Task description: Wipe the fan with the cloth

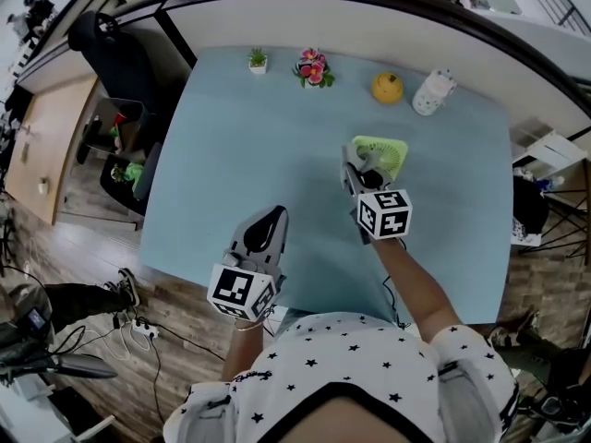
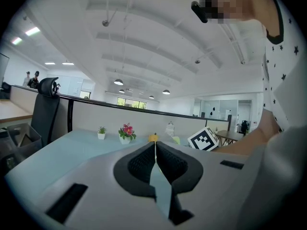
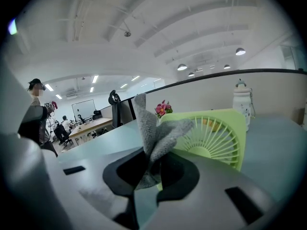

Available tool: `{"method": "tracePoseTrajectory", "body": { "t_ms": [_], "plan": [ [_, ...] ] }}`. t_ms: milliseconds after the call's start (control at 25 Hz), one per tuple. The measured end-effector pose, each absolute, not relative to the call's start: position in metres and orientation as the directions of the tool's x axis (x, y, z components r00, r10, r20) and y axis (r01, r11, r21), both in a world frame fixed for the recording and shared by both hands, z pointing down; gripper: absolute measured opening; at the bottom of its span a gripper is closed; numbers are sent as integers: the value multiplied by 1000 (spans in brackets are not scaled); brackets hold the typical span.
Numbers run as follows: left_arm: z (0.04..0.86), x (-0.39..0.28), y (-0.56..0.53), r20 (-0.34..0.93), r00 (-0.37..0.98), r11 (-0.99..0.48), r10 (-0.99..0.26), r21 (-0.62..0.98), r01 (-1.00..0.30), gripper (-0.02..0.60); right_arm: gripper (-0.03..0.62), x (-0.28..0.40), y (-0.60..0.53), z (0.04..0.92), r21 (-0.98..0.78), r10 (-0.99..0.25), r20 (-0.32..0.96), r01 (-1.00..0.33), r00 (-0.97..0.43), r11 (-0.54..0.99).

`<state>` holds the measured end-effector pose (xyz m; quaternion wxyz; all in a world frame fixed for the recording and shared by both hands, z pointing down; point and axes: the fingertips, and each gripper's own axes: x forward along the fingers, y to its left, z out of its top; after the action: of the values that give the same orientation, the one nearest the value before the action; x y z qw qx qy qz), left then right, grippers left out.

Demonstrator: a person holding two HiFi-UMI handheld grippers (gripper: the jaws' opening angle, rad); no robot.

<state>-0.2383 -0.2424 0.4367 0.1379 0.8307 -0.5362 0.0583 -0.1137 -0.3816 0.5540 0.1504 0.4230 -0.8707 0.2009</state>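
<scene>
- Here, at left: the left gripper (image 2: pixel 155 150), held over the near part of the pale blue desk (image 1: pixel 240 155). Its jaws are pressed together with nothing between them.
- Centre: the right gripper (image 3: pixel 151 169), its jaws clamped on a crumpled grey cloth (image 3: pixel 152 128) whose free end stands upward.
- Just beyond the cloth: a light green square fan (image 3: pixel 216 133) standing on the desk, grille toward the gripper. Whether cloth and fan touch cannot be told.
- Far edge of the desk: a small green potted plant (image 1: pixel 258 59), pink flowers (image 1: pixel 314 67), a yellow round object (image 1: pixel 387 88) and a white bottle (image 1: pixel 432 93).
</scene>
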Motion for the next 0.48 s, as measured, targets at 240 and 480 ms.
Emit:
{"method": "tracePoseTrajectory", "body": {
  "t_ms": [240,480],
  "plan": [
    [438,-234,-243,249,429,-397,-868,172,-902,32,51,-100,-386,553,-236,-698,430,-817,-573,526],
    [436,-222,-248,241,456,-426,-857,169,-889,32,51,-72,-392,550,-234,-736,421,-847,-531,477]
  ]
}}
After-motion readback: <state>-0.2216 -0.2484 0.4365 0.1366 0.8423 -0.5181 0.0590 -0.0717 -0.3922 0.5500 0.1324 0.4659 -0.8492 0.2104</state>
